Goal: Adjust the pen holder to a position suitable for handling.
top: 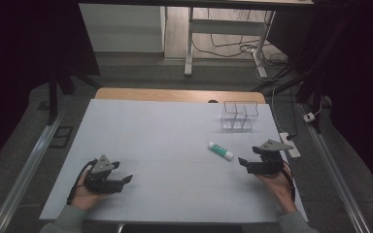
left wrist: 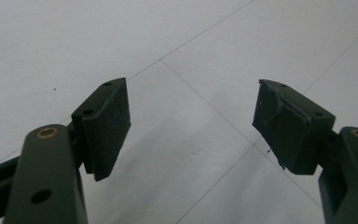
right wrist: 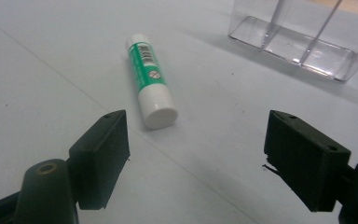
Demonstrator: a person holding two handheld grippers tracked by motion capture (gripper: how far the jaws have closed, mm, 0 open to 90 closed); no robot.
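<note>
Green-and-white glue stick (top: pixel 220 150) flat on the table, near the clear divided organizer (top: pixel 239 115).

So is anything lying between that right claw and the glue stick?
No: bare white table separates the open right gripper from the glue stick, seen in the right gripper view.

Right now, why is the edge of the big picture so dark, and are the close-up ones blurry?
In the high view the corners fade to black and light falls mostly on the white table. In the right gripper view the glue stick looks fairly sharp and the clear box shows bright glints. In the left gripper view the black fingers look soft and cast a faint shadow.
</note>
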